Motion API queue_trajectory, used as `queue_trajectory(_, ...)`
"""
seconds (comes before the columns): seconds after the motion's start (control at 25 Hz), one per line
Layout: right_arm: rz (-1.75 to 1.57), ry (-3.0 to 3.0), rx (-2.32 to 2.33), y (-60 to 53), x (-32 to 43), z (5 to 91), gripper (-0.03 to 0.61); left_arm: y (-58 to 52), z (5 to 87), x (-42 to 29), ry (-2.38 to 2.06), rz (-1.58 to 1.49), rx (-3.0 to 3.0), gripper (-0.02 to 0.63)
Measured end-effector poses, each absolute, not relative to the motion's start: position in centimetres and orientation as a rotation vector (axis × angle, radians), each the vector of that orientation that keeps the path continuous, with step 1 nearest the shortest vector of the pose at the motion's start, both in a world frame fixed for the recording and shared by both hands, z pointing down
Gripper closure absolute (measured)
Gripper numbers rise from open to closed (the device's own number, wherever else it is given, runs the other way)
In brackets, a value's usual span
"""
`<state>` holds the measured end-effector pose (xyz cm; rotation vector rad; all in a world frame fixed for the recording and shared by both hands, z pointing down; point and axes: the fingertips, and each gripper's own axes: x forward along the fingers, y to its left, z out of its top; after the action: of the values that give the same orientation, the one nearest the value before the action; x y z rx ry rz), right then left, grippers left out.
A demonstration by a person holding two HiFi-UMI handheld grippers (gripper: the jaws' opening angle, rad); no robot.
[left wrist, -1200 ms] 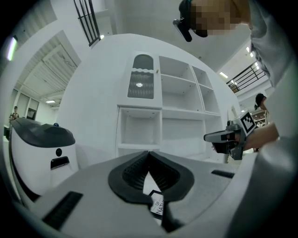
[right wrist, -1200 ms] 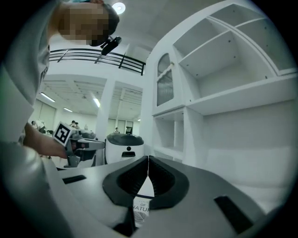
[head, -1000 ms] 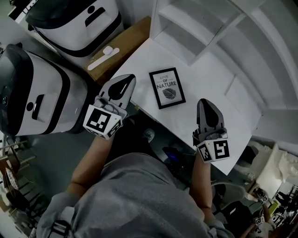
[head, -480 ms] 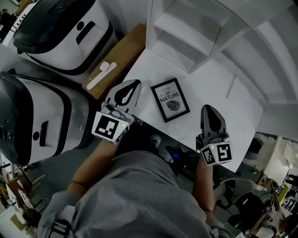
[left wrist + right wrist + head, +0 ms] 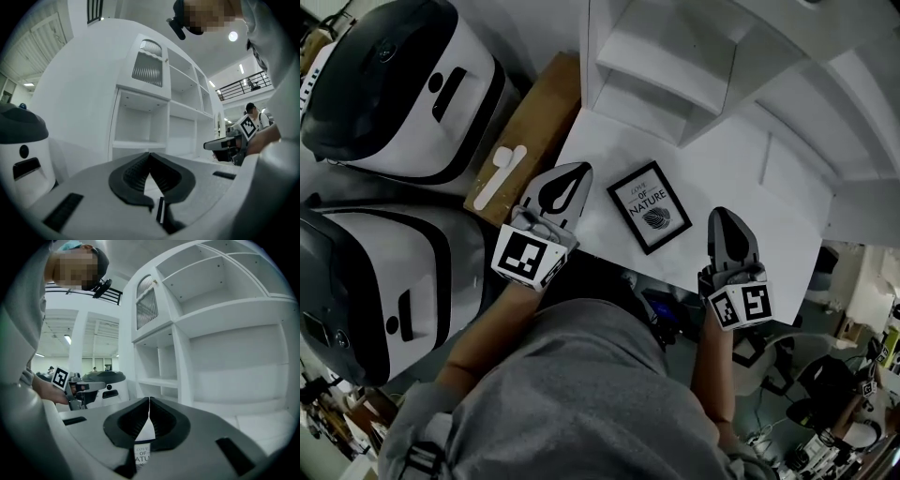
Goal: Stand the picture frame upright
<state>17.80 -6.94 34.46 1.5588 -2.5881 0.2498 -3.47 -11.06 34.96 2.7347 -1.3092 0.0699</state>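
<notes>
A black picture frame (image 5: 650, 206) with a leaf print lies flat on the white table (image 5: 741, 178), near its front edge. My left gripper (image 5: 577, 172) is shut and empty just left of the frame, its tip close to the frame's left corner. My right gripper (image 5: 724, 217) is shut and empty to the right of the frame, a short gap away. In the right gripper view a strip of the frame (image 5: 142, 456) shows low through the gap behind the closed jaws, and the left gripper (image 5: 86, 387) appears at the left. The left gripper view looks level at the shelves past its closed tips (image 5: 150, 153).
A white shelf unit (image 5: 675, 56) stands on the table behind the frame. Two large white and black appliances (image 5: 394, 84) sit to the left, beside a wooden board (image 5: 530, 131) with a white scoop (image 5: 499, 176). The table's front edge runs right below the grippers.
Both grippers have slid in toward the frame, the left one more, now reaching its left corner. The frame lies as before. The head camera has shifted, so the whole scene sits differently.
</notes>
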Motion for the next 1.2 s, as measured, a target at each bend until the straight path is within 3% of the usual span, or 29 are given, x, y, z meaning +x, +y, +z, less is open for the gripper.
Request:
queue_trajectory(0.52,0.262,-2.539,1.686,-9.3,20.1,34.6,0.551,-12.4,34.6,-3.2,-1.234,0.078,2.744,0.606)
queue_trajectory(1.2,0.311,-2.673,1.409,-11.0,20.3,34.4,0.552,-11.5,35.7,-1.6,-1.411,0.109,2.584,0.606)
